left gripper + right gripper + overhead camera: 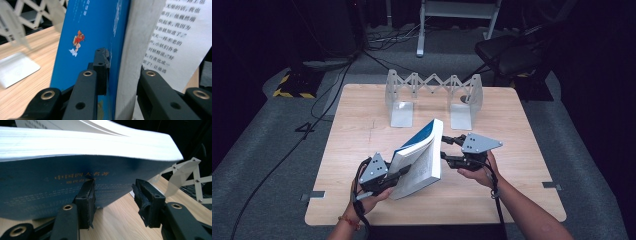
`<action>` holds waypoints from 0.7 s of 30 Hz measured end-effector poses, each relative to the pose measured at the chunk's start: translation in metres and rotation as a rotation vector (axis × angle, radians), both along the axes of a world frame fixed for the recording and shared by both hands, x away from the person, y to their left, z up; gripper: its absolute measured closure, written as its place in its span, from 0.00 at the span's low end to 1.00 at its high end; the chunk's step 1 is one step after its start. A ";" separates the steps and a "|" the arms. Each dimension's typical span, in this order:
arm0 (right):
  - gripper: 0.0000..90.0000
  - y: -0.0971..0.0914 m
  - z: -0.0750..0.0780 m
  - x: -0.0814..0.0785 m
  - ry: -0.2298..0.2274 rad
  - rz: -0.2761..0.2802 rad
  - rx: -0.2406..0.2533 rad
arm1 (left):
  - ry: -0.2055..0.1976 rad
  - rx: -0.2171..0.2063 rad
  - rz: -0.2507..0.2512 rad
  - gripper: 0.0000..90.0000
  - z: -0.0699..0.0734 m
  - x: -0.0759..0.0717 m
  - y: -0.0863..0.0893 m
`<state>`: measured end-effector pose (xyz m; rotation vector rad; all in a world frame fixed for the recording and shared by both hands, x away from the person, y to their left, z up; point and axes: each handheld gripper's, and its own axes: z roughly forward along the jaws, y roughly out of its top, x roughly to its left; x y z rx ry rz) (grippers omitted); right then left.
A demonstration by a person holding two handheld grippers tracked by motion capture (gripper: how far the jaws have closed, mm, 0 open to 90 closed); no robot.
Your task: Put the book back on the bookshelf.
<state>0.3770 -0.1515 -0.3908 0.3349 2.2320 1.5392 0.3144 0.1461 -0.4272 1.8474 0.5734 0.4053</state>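
Mid-lift of the blue-covered book [419,157], tilted above the table [362,130] in front of the bookend rack [432,95] — next, standing it upright there; left gripper [404,172] clamped on its cover and pages, right gripper [444,149] half open at its edge, gripping nothing.

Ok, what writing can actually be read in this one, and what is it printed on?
"中国四大名著": gold line on the blue cover of the book, in the right gripper view.
Small pale lines under it: too blurred.
White vertical print on the cover, left gripper view: too small.
Black Chinese text on the open page: single characters show, lines cut off and slanted, not reliably readable.
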 end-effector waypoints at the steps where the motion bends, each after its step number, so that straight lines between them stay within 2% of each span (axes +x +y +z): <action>1: 0.57 0.000 0.000 0.000 0.000 0.000 0.000 | 0.000 0.000 0.000 0.84 0.000 0.000 0.000; 6: 0.58 -0.025 -0.003 0.001 -0.001 -0.059 -0.017 | -0.005 -0.012 -0.064 0.84 0.002 0.012 -0.026; 11: 0.57 -0.058 -0.004 -0.002 -0.001 -0.113 0.002 | -0.001 -0.026 -0.120 0.84 0.003 0.024 -0.057; 18: 0.58 -0.093 0.008 -0.006 -0.055 -0.190 0.017 | -0.008 -0.056 -0.186 0.84 0.007 0.037 -0.096; 21: 0.60 -0.105 0.013 -0.008 -0.066 -0.203 0.056 | -0.008 -0.063 -0.202 0.84 0.006 0.039 -0.107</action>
